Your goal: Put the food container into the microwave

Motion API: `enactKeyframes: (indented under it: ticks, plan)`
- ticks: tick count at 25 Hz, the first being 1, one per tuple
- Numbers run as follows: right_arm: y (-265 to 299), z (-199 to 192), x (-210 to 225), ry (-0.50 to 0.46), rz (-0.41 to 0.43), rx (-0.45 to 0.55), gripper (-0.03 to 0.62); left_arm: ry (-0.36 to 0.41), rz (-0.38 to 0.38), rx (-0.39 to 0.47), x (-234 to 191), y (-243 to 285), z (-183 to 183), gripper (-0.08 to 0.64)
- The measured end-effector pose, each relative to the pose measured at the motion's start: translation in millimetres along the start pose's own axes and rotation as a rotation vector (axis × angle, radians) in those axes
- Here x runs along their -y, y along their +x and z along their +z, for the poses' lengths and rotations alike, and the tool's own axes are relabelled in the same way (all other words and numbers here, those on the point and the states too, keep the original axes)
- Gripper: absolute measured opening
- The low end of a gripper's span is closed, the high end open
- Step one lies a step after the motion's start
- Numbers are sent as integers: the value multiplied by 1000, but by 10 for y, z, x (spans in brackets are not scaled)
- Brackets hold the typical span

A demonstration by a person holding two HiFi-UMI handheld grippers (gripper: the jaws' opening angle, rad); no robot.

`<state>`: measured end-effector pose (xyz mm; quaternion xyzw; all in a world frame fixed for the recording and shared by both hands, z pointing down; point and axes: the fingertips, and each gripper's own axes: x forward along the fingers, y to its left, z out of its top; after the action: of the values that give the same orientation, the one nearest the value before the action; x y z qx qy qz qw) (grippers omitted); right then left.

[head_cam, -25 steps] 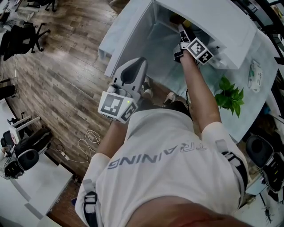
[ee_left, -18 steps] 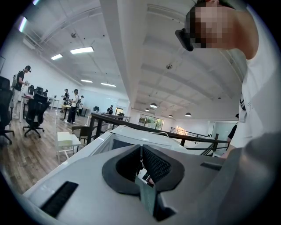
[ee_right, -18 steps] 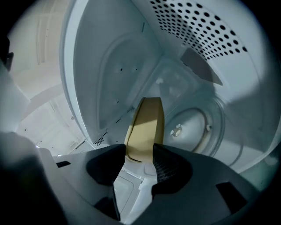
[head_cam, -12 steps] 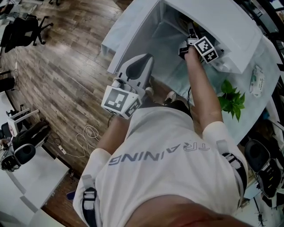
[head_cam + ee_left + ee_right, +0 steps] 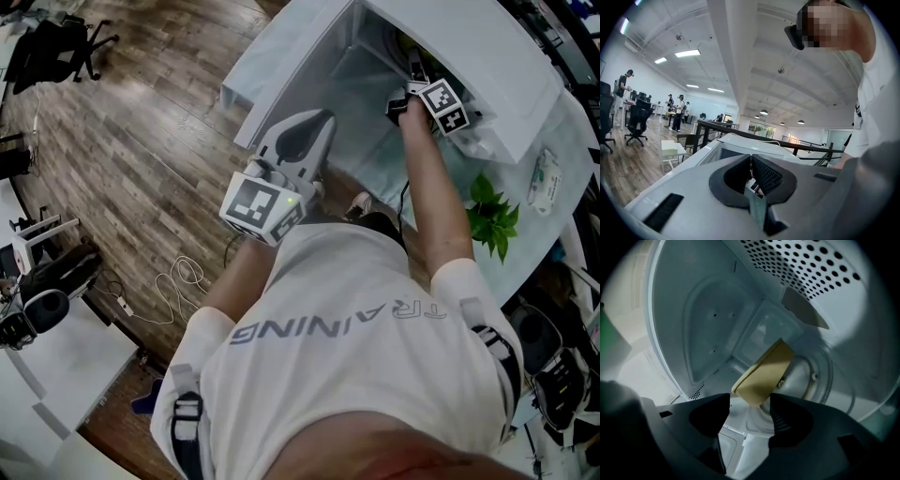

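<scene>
The white microwave (image 5: 469,56) stands on the table with its door (image 5: 281,66) swung open to the left. My right gripper (image 5: 413,67) reaches into the cavity. In the right gripper view its jaws (image 5: 750,404) are shut on the food container (image 5: 761,376), a clear box with a yellow lid, held tilted above the glass turntable (image 5: 820,376). My left gripper (image 5: 319,120) hangs outside in front of the open door; its pads (image 5: 751,159) are shut with nothing between them.
The perforated cavity wall (image 5: 811,268) is close above the container. A green plant (image 5: 492,211) and a small packet (image 5: 542,178) sit on the pale tablecloth (image 5: 394,159) right of the microwave. Wood floor with a cable (image 5: 183,281) lies to the left.
My right gripper has moved further into the microwave cavity with the container. The left gripper has stayed in front of the open door, still shut.
</scene>
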<state>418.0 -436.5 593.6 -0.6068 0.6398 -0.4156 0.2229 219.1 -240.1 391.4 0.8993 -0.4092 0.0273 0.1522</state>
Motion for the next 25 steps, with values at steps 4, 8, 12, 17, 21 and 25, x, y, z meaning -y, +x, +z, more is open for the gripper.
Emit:
enactKeyframes:
  ticks: [4,8,12,17,21,25]
  plan:
    - [5,-10,4,-19,-12,-6,304,-10,-4,2,-7,-12,4,41]
    - [-17,-56,20,-113,-34,-51,322,-8,-8,6,2,-10,19,41]
    - [-52,-138,64,-215,-73,-116,322,-5,-15,8,36,-14,15,41]
    - [-113,-220,80,-418,-122,-186,347,-16,-26,7,80,-40,-11,41]
    - [-186,-337,130,-579,-181,-290,351,-5,-24,3,100,-62,-50,41]
    - [-287,-392,52,-596,-165,-330,351,-14,-27,5,109,-75,-70,41]
